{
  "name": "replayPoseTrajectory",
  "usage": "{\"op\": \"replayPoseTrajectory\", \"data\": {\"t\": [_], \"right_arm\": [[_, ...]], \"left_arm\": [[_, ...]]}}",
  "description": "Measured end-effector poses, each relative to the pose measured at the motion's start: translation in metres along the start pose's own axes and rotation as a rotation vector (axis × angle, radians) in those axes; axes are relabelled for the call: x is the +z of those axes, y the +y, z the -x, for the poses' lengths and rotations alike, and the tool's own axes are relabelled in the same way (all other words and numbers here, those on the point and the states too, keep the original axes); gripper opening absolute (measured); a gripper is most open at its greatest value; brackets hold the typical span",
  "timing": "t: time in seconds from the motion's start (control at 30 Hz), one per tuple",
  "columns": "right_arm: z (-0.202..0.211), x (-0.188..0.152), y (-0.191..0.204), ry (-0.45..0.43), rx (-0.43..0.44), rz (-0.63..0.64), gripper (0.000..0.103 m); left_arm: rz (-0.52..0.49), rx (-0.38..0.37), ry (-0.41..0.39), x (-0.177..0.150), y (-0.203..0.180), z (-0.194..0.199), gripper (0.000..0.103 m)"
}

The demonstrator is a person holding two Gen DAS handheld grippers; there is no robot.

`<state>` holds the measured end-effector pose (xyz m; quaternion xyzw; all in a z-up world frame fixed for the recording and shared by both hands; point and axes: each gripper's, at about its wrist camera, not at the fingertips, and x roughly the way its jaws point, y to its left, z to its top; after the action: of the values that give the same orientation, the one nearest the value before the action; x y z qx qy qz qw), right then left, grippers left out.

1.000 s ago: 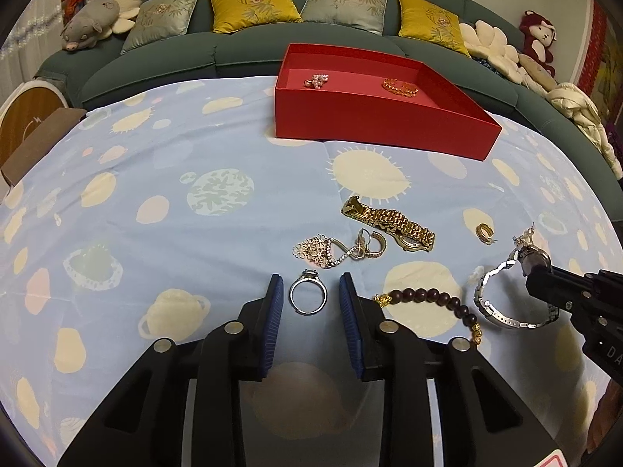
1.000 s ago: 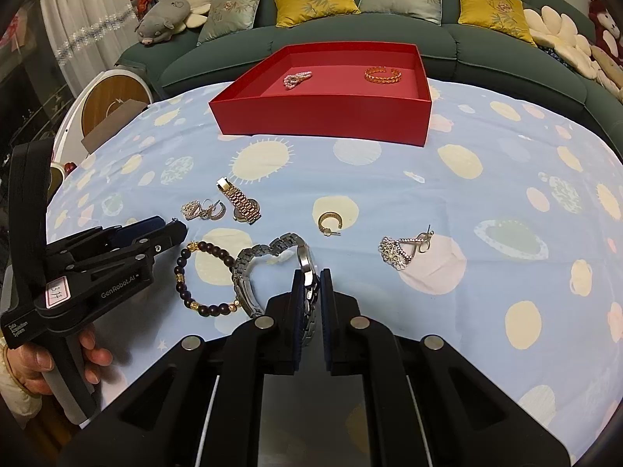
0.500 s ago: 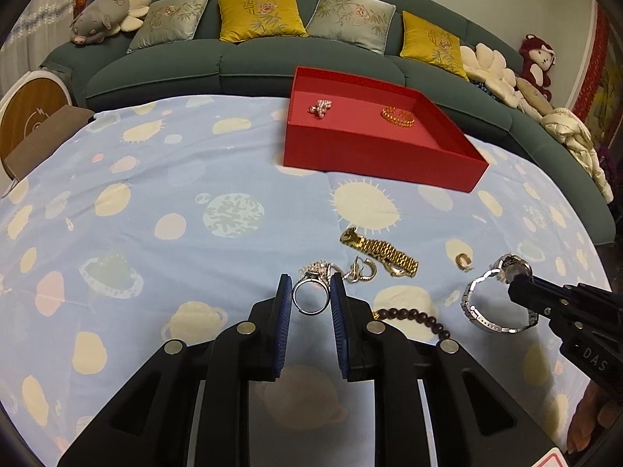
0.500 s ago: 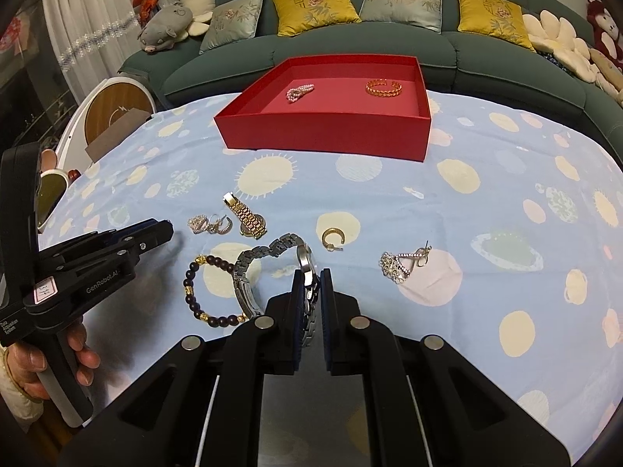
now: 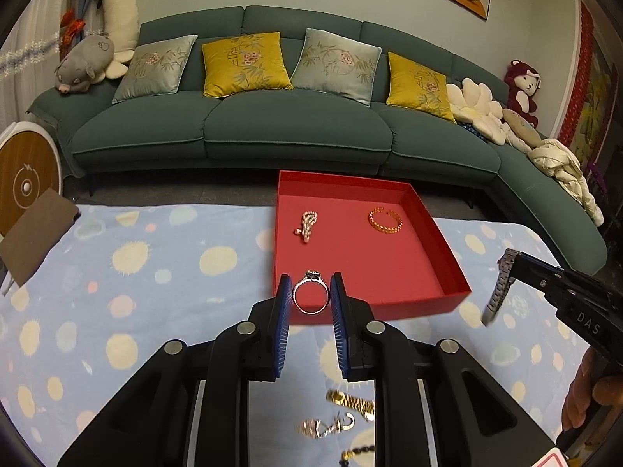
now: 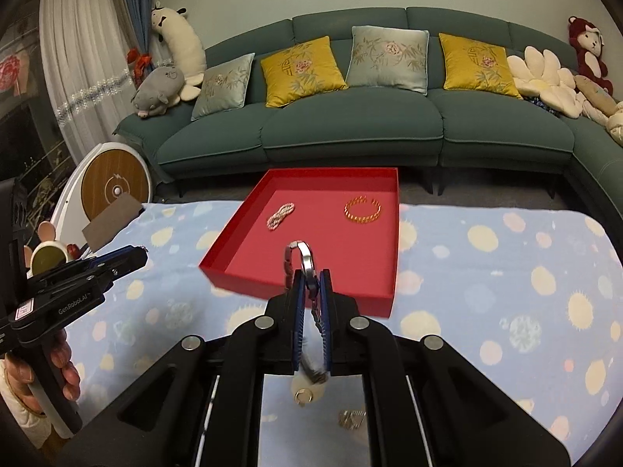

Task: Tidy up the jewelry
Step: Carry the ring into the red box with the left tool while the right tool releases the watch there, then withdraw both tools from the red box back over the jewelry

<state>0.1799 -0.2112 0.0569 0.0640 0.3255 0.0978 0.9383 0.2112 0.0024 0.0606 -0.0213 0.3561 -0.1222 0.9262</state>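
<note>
My left gripper [image 5: 310,299] is shut on a silver ring [image 5: 310,296] and holds it in the air at the near edge of the red tray [image 5: 447,249]. My right gripper [image 6: 311,292] is shut on a silver watch [image 6: 305,262] and holds it above the tray's [image 6: 229,245] near side; the watch also shows hanging in the left wrist view [image 5: 498,292]. In the tray lie a pearl-like bracelet [image 5: 307,223] and a gold bracelet [image 5: 385,221].
A gold watch [image 5: 350,401], earrings [image 5: 327,426] and a bead bracelet [image 5: 356,452] lie on the blue patterned cloth [image 5: 136,272] below my left gripper. A gold hoop [image 6: 303,395] and a pendant [image 6: 351,417] lie below my right gripper. A green sofa [image 5: 272,128] stands beyond.
Both grippers have lifted off the cloth and moved forward to the red tray, the left with the ring, the right with the silver watch.
</note>
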Motion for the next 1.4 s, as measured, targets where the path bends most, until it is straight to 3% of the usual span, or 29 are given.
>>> {"op": "replayPoseTrajectory", "data": {"t": [0.3,0.63,0.73,0.8,0.9,1.13,1.23,1.37,1.4], "right_arm": [[-0.073,0.046,-0.011,0.001,-0.009,-0.009,0.004],[-0.11,0.038,-0.024,0.039,-0.016,-0.027,0.004],[-0.112,0.032,-0.024,0.053,-0.015,-0.014,0.004],[-0.113,0.03,-0.024,0.056,-0.018,-0.008,0.004],[-0.111,0.028,-0.023,0.055,-0.017,-0.011,0.006],[-0.087,0.023,-0.024,0.04,-0.021,-0.016,0.006],[-0.061,0.02,-0.02,0.021,-0.028,-0.003,0.008],[-0.013,0.007,-0.017,-0.02,-0.016,-0.029,0.041],[-0.002,0.002,-0.017,-0.029,-0.017,-0.037,0.045]], "left_arm": [[0.043,0.016,0.054,0.032,-0.004,-0.087,0.017],[0.029,0.008,0.133,0.028,-0.008,-0.131,0.018],[0.04,0.007,0.157,0.026,-0.01,-0.137,0.021],[0.054,0.0,0.172,0.026,-0.01,-0.14,0.032],[0.059,0.006,0.155,0.024,-0.009,-0.134,0.045],[0.077,0.028,0.098,0.022,0.006,-0.085,0.046],[0.091,0.044,0.078,0.015,0.017,-0.048,0.055],[0.066,0.074,0.052,-0.008,0.026,0.001,0.067],[0.063,0.077,0.052,-0.016,0.028,0.011,0.068]]}}
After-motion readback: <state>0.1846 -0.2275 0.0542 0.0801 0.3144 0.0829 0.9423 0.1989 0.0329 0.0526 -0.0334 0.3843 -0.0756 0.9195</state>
